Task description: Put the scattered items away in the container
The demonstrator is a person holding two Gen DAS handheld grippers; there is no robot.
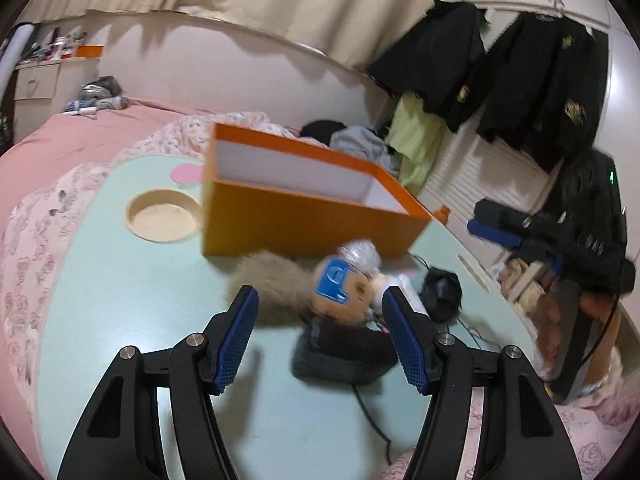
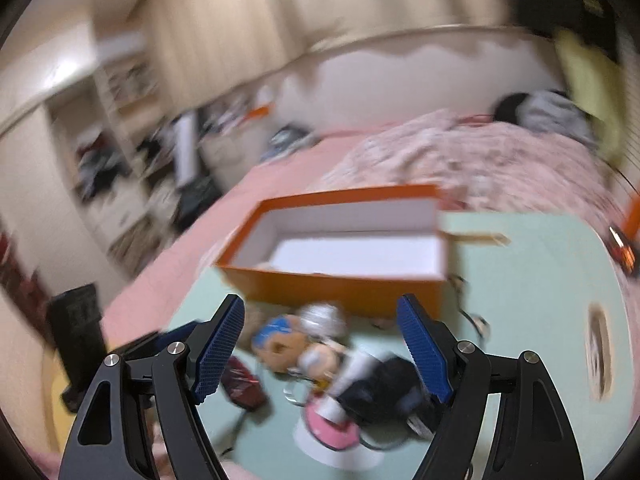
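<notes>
Item: orange box, empty, on the mint table. Just before its near wall we find the plush toy among the scattered pile. Left gripper and right gripper: both agape, holding nothing. Step, we judge: approach; next, closing on one piece.

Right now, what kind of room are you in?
Probably a bedroom: a bed with a pink sheet, a rumpled floral quilt, and dark clothes hanging on a white wardrobe.
</notes>
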